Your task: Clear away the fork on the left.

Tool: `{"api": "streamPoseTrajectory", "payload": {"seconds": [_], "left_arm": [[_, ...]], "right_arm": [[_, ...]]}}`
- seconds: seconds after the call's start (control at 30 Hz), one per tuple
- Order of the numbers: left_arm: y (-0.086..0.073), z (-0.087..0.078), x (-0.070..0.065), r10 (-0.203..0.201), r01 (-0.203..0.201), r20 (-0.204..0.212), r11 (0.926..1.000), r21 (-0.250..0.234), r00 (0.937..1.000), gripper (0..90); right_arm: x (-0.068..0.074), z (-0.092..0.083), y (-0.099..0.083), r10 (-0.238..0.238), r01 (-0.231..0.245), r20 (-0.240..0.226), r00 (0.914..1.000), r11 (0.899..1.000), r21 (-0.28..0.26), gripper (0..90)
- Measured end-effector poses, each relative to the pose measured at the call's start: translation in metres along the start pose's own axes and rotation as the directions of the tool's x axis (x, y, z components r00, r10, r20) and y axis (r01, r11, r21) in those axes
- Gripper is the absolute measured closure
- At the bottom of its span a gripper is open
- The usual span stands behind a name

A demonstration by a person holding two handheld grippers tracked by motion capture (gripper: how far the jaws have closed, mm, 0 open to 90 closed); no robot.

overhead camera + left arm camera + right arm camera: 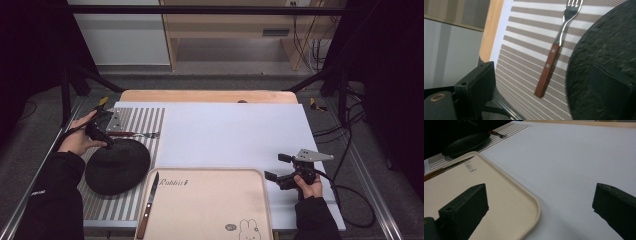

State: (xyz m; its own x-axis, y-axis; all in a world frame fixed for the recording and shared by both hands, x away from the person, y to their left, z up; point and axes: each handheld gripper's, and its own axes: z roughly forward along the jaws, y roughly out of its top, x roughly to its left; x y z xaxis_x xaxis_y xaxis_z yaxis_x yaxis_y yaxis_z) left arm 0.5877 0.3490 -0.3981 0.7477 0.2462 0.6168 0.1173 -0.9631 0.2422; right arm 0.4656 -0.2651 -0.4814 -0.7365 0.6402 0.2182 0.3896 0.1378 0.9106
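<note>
With its fingers apart, the left gripper [100,136] neared the fork [554,50]; it would best straddle the wooden handle squarely, clear of the black plate [117,166].

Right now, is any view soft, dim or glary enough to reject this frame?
High view: dim, dark at the sides, yet the fork and knife read clearly. Left gripper view: the black plate and near jaws are soft, the fork sharp. Right gripper view: even light, no glare on the tray, jaws slightly soft.
</note>
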Motion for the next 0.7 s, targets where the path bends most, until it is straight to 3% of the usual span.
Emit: {"api": "streamPoseTrajectory", "payload": {"seconds": [0.13,0.37,0.53,0.7], "left_arm": [[-0.003,0.011,0.001,0.050,-0.050,0.009,0.9981,0.036,0.9987,12.8],[-0.010,0.025,0.006,0.071,-0.070,-0.009,0.9923,0.102,0.9974,18.7],[-0.012,0.031,0.008,0.099,-0.097,-0.008,0.9899,0.103,0.9951,24.9],[-0.014,0.040,0.008,0.148,-0.149,0.021,0.9804,0.128,0.9888,29.4]], "right_arm": [[0.000,0.000,0.000,0.002,-0.002,0.002,1.0000,1.000,0.002,0.4],[-0.001,0.000,-0.001,0.005,-0.005,0.005,1.0000,1.000,0.007,0.4],[-0.001,0.001,-0.001,0.004,-0.004,0.007,1.0000,1.000,0.008,0.4],[-0.001,0.001,-0.001,0.004,-0.004,0.008,1.0000,1.000,0.009,0.4]]}}
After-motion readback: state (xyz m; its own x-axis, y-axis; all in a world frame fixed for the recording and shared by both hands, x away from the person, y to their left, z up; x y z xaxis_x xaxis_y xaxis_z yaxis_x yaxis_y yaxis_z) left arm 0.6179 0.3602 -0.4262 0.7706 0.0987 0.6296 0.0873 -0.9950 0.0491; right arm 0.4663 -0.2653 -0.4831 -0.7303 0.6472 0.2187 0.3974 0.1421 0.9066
